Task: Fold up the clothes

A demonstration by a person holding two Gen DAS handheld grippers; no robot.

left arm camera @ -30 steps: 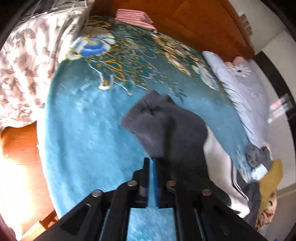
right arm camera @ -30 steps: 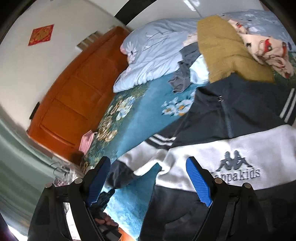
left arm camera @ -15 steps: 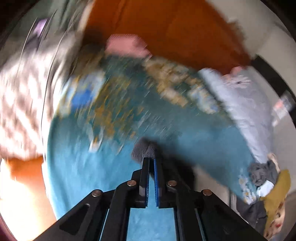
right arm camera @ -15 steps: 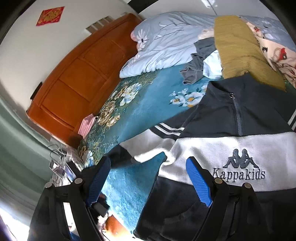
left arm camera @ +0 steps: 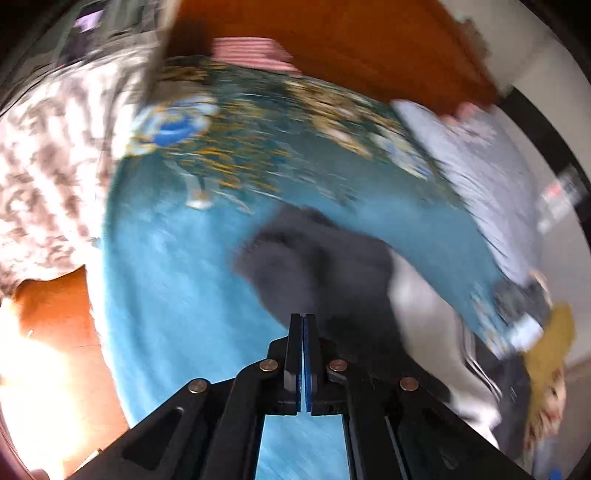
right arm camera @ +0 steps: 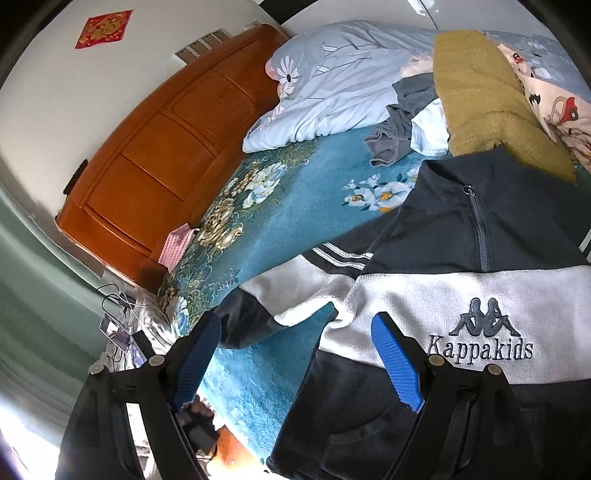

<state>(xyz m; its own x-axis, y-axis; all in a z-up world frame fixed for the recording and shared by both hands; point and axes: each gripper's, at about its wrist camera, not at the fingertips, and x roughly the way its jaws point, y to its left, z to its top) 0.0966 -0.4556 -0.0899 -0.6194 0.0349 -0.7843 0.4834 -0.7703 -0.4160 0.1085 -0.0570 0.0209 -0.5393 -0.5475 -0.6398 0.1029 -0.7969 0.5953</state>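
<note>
Bed [right arm camera: 280, 229] covered by teal floral blanket [left arm camera: 177, 295], takes up most of both views. Wooden headboard [right arm camera: 155, 147] along its far side, white wall behind with red paper decoration [right arm camera: 103, 28]. Pale blue pillow [right arm camera: 332, 81] at the head end. Navy-and-white Kappakids pullover [right arm camera: 461, 295] lies flat on the blanket, front up, zip collar toward the clothes pile; one sleeve [right arm camera: 280, 295] stretches out sideways, its dark cuff end near the bed edge. Heap of unfolded clothes beyond the collar: mustard sweater [right arm camera: 487, 103], grey garment [right arm camera: 399, 122], white printed fabric [right arm camera: 554, 107]. Pink striped folded item [right arm camera: 177, 243] by the headboard. Left wrist view is motion-blurred: left tongs [left arm camera: 303, 325] pressed together, blue pads touching, tips right at the dark sleeve cuff [left arm camera: 314, 266]; cannot tell if any cloth is pinched between them. Right tongs [right arm camera: 295, 354] spread wide apart, holding nothing, hovering over the pullover's lower side and the blanket gap under the sleeve.
</note>
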